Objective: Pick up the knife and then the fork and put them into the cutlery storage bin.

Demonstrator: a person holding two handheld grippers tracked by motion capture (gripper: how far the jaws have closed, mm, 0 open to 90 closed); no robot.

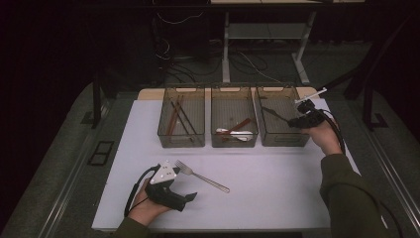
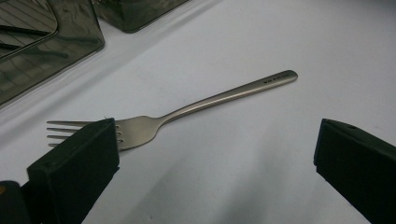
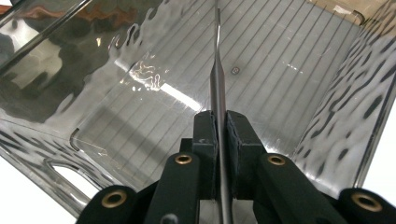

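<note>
- White table sheet (image 1: 277, 198) under everything; three smoky clear plastic bins stand in a row at its far edge.
- My left gripper (image 1: 190, 197) rests on the near left of the sheet, jaws spread wide, nothing between the pads.
- Steel fork (image 1: 200, 175) lies flat on the sheet just right of and beyond my left gripper, tines toward the left, handle running right and nearer. In the left gripper view the fork (image 2: 187, 112) lies just ahead of the open jaws, tines partly behind the left jaw block; I cannot tell whether they touch.
- Left bin (image 1: 181, 141) holds long dark and reddish-brown sticks, laid lengthwise.
- Middle bin (image 1: 234, 141) holds a white piece and a reddish-brown one, crossed near its near wall.
- Right bin (image 1: 282, 140): my right gripper (image 1: 296, 120) hangs over its right rim, pointing left into it.
- Right gripper view: jaws pinched tight on a thin grey metal utensil handle (image 3: 218, 88), which runs straight ahead over the ribbed bin floor (image 3: 289, 60). Its far end is cut off, so I cannot tell what utensil it is.
</note>
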